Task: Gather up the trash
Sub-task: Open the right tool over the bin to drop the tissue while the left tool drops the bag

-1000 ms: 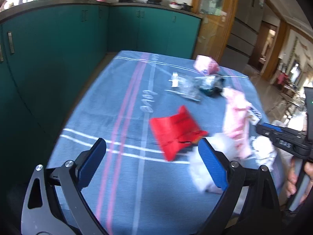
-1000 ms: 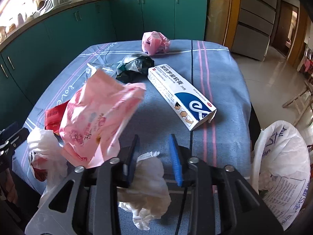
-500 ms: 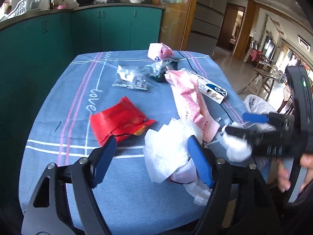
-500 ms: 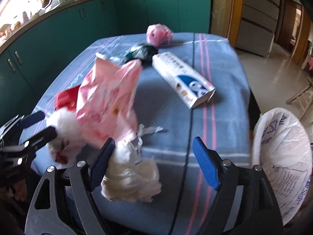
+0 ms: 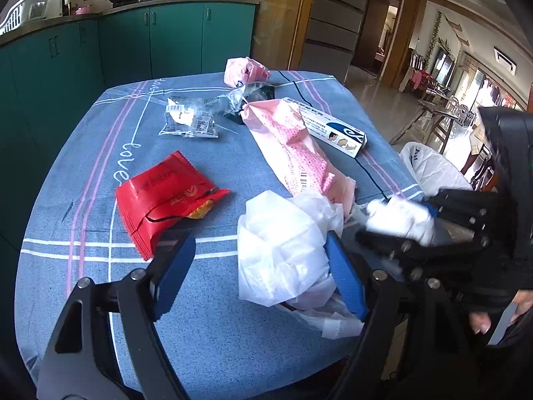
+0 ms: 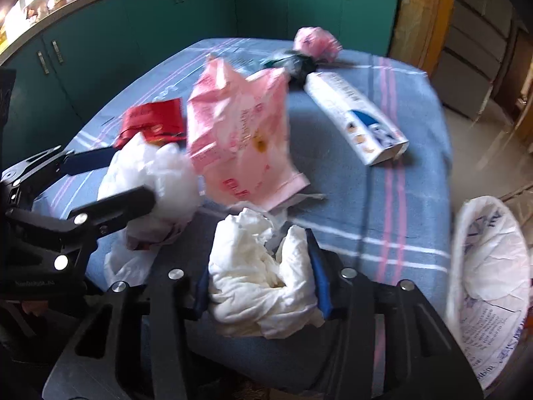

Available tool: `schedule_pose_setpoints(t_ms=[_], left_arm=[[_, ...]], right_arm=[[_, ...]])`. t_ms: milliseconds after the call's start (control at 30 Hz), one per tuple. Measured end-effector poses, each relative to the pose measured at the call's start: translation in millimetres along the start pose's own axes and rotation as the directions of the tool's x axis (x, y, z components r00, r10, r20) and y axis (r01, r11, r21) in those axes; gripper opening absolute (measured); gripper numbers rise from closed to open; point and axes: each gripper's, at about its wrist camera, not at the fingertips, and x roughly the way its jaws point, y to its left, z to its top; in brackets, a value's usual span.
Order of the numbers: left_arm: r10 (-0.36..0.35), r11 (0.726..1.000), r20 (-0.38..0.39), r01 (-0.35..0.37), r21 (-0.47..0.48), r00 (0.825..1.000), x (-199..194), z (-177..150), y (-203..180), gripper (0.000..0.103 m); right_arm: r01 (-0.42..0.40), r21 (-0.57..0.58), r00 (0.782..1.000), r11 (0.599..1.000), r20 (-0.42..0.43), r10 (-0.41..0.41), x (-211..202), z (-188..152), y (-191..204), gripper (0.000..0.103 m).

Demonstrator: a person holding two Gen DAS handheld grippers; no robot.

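Observation:
Trash lies on a blue tablecloth. My right gripper is shut on a crumpled white tissue wad, also seen in the left wrist view. My left gripper is open around a white plastic bag at the table's near edge; the bag also shows in the right wrist view. A pink wrapper stands behind the bag. A red packet lies to the left. A white and blue box lies further back.
A clear wrapper, a dark wrapper and a pink crumpled bag lie at the far end. A white trash bag hangs open off the table's right side. Green cabinets line the far wall.
My right gripper has closed on the tissue wad after being open half a second ago. My left gripper has moved closer around the white plastic bag.

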Motion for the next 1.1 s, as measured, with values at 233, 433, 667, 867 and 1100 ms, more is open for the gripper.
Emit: schedule_pose_setpoints(t_ms=[233, 433, 667, 867, 1100], left_arm=[[-0.055, 0.998, 0.012, 0.055, 0.013, 0.998, 0, 0, -11, 0.031], [-0.020, 1.000, 0.097, 0.021, -0.017, 0.995, -24, 11, -8, 0.024], [-0.061, 0.998, 0.172, 0.061, 0.007, 0.983, -48, 37, -22, 0.023], [-0.168, 0.982, 0.139, 0.155, 0.104, 0.976, -35, 54, -75, 0.023], [-0.323, 0.920, 0.042, 0.304, 0.246, 0.945, 7, 83, -169, 0.023]], right_arm=[[0.121, 0.162, 0.981, 0.979, 0.130, -0.143, -45, 10, -61, 0.048], [0.214, 0.347, 0.946, 0.913, 0.159, -0.283, -70, -2, -123, 0.049], [0.322, 0.505, 0.895, 0.801, 0.112, -0.431, -89, -35, -193, 0.050], [0.351, 0.564, 0.913, 0.747, -0.030, -0.406, -62, -76, -232, 0.050], [0.318, 0.596, 0.920, 0.737, -0.005, -0.393, -71, -107, -247, 0.081]])
